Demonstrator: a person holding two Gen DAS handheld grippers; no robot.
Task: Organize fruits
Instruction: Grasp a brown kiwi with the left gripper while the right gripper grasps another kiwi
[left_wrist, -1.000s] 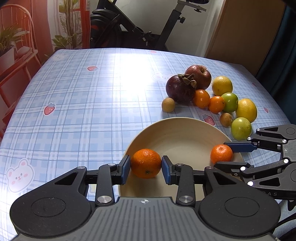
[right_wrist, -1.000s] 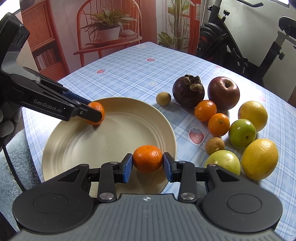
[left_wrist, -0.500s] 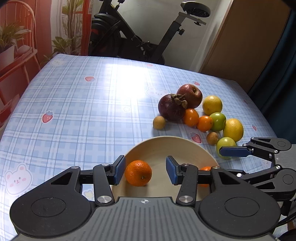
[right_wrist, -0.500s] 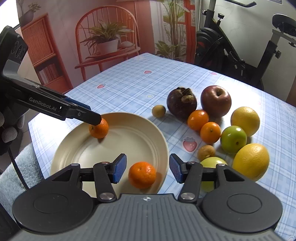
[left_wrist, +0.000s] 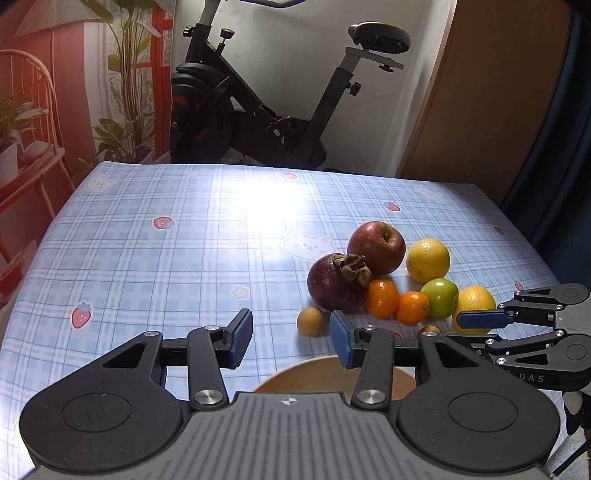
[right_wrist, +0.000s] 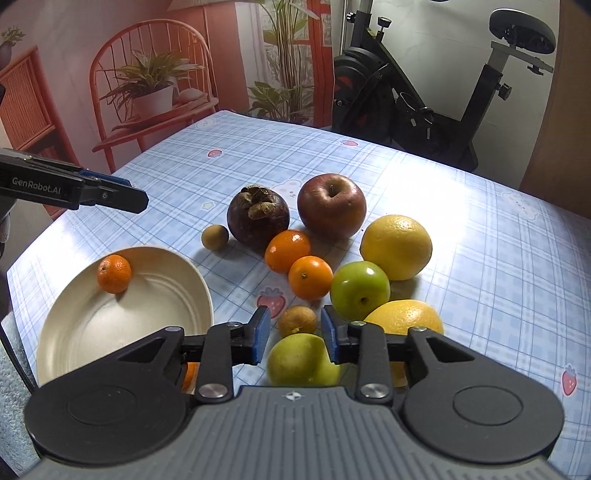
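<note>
A cream plate (right_wrist: 110, 325) holds one small orange (right_wrist: 114, 274); a second orange (right_wrist: 188, 374) peeks out behind my right gripper's body. My right gripper (right_wrist: 295, 334) hovers above the fruit pile with its jaws closing. A small brown fruit (right_wrist: 297, 321) and a green apple (right_wrist: 303, 358) show in the gap on the table below, and the pads touch nothing. My left gripper (left_wrist: 291, 338) is open and empty above the plate's far rim (left_wrist: 325, 373). On the cloth lie two more oranges (right_wrist: 288, 251), a dark purple fruit (right_wrist: 258, 218) and a red apple (right_wrist: 331, 205).
Two yellow citrus (right_wrist: 396, 246), another green apple (right_wrist: 360, 290) and a second small brown fruit (right_wrist: 215, 236) also lie in the pile. The blue checked tablecloth (left_wrist: 166, 258) spreads left. An exercise bike (left_wrist: 266, 122) stands behind the table and a red chair with plants (right_wrist: 151, 92) to the left.
Both grippers let go of their oranges in the plate, then rose and drew back. The right gripper now hangs over the fruit pile with its jaws narrower than half a second ago.
</note>
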